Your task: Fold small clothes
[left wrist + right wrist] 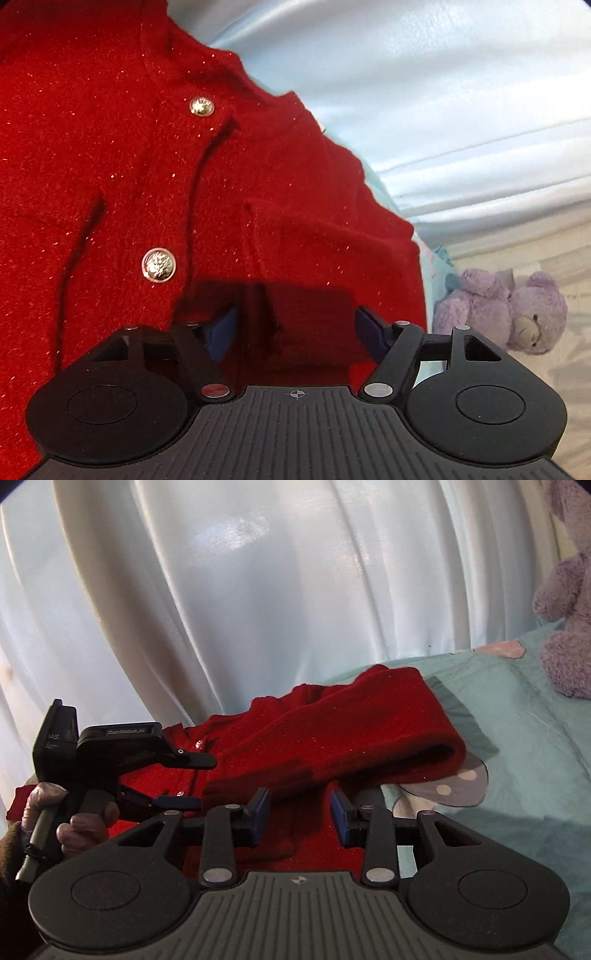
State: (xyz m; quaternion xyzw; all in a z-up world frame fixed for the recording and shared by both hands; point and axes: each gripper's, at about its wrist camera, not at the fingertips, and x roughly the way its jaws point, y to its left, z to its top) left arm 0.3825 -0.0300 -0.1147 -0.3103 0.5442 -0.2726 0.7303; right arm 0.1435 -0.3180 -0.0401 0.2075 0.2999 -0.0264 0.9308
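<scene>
Bed surface (517, 738) is being covered by teal sheet with printed pattern; grey polka-dot motif (458, 781) is being partly hidden under garment edge. Red knit cardigan (332, 731) is being supported directly on sheet, one portion folded over itself. Purple plush bear (565, 627) is being carried on same sheet, well apart from cardigan, near white curtain (258, 590) behind bed.

Both views are bright, lit by soft daylight through the pale curtain (258, 590) at the far side, which blows out to glare in patches. The red cardigan (147, 166) looks oversaturated, its knit sparkling with specks. The left gripper (295, 325) casts a dark shadow on it. Fisheye bending curves the edges, and the purple teddy (517, 310) at the right seems slightly soft.
</scene>
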